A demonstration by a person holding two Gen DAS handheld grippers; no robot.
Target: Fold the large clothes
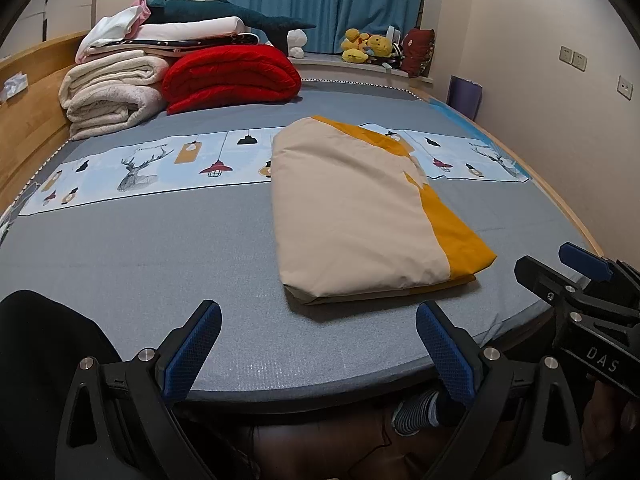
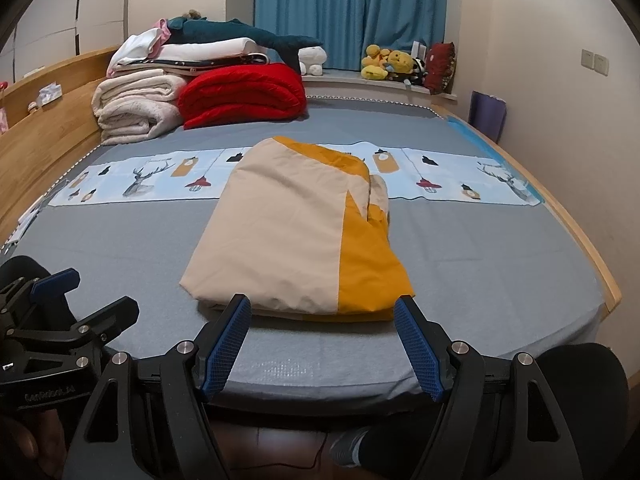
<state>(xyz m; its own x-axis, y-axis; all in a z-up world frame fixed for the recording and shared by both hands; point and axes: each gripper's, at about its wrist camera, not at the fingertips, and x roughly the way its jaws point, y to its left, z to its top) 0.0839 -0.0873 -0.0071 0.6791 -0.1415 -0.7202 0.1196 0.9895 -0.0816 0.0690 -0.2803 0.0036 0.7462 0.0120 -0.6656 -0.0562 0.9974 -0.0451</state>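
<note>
A beige and mustard-yellow cloth lies folded into a thick rectangle on the grey bed; it also shows in the right wrist view. My left gripper is open and empty, held near the bed's front edge, left of the cloth's near end. My right gripper is open and empty, just short of the cloth's near edge, not touching it. The right gripper also shows at the right of the left wrist view, and the left gripper at the left of the right wrist view.
Folded cream blankets, a red quilt and stacked bedding with a plush shark sit at the bed's far left. Plush toys line the window ledge. A wooden headboard runs along the left. My legs and feet are below the bed edge.
</note>
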